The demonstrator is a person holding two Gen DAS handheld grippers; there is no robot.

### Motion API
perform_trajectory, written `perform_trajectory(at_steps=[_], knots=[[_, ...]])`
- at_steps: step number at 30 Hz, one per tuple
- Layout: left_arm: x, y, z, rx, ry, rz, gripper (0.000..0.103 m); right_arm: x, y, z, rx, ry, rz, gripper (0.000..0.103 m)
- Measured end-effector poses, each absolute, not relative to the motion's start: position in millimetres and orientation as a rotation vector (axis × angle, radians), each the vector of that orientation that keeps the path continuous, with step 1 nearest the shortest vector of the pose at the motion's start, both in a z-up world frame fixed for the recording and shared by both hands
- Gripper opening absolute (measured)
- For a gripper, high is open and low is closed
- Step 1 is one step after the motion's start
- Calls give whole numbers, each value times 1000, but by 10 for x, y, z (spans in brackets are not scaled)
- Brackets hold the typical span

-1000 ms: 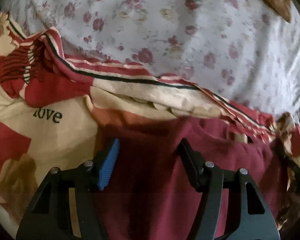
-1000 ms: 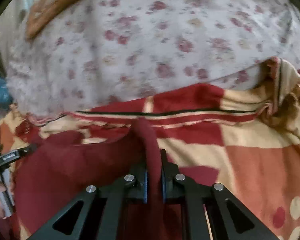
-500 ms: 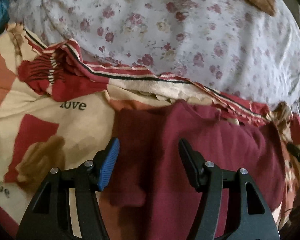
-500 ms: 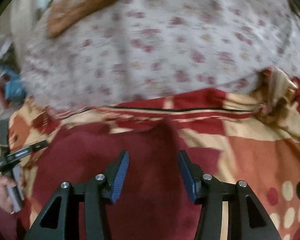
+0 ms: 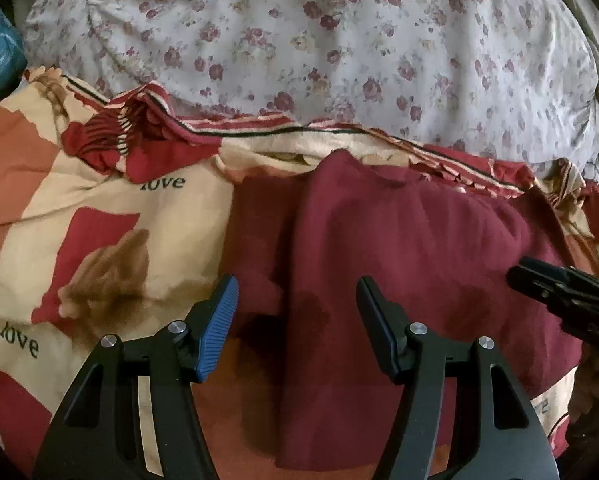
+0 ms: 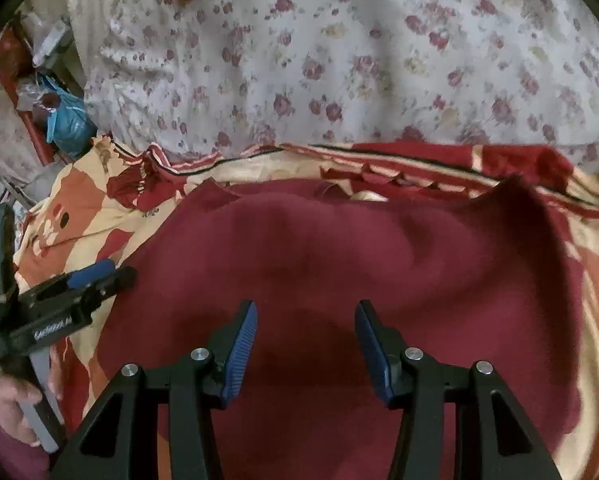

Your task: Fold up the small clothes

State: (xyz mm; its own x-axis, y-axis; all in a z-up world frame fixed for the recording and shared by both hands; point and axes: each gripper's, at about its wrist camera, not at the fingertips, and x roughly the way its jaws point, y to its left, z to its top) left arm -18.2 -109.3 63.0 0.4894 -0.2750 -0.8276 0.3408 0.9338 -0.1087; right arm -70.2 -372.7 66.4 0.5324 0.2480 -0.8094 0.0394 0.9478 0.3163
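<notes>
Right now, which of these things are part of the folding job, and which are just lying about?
Part of the job:
- dark red knit garment
- left tool
- right tool

Lying about:
- cream-and-red patterned blanket printed "love"
- white rose-print bedding
- blue plastic bag

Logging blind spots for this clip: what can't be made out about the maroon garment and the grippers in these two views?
- maroon garment, near edge: both wrist views, hidden behind each gripper's own frame and cut by the picture's lower edge.
- Garment type and fold count: neither view shows sleeves or a neckline clearly.
- right gripper: in the left wrist view only a dark tip shows at the right edge.
- left gripper: in the right wrist view its open jaws are seen side-on.
</notes>
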Motion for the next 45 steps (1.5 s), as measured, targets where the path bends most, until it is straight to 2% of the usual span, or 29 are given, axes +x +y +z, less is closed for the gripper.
perform_trajectory(at_steps=[5,10,17,19,20,23,26,31,34,39,40,43,45], knots=[[-273,-959,546,49,995,-341,61,-584,-3657,453,263,1040,91,49],[-286,-702,348,-114,1037,-365,62,-499,-3530,636,284,1011,133,49],[-250,-672,252,-140,1029,-407,67,14,-3032,731,254,981,268,49],[-224,-649,250,-154,1033,-422,67,253,-2873,637,216,1002,274,46],[-206,-629,253,-165,1037,-430,67,355,-2795,580,188,1021,271,39],[-141,-565,244,-192,1050,-453,67,669,-2568,362,101,1070,225,37],[-88,-494,242,-242,1067,-468,67,864,-2439,220,52,1106,203,37],[-114,-505,250,-222,1063,-475,67,858,-2519,370,96,1149,206,37],[-128,-513,248,-208,1056,-475,67,782,-2574,460,201,1157,231,48],[-122,-497,245,-211,1056,-478,67,790,-2381,361,195,1156,263,48],[-119,-497,245,-212,1057,-478,67,791,-2327,333,152,1135,247,46],[-121,-498,246,-212,1058,-478,68,820,-2241,344,102,1109,247,23],[-115,-506,239,-213,1064,-482,69,847,-2228,348,92,1110,246,18]])
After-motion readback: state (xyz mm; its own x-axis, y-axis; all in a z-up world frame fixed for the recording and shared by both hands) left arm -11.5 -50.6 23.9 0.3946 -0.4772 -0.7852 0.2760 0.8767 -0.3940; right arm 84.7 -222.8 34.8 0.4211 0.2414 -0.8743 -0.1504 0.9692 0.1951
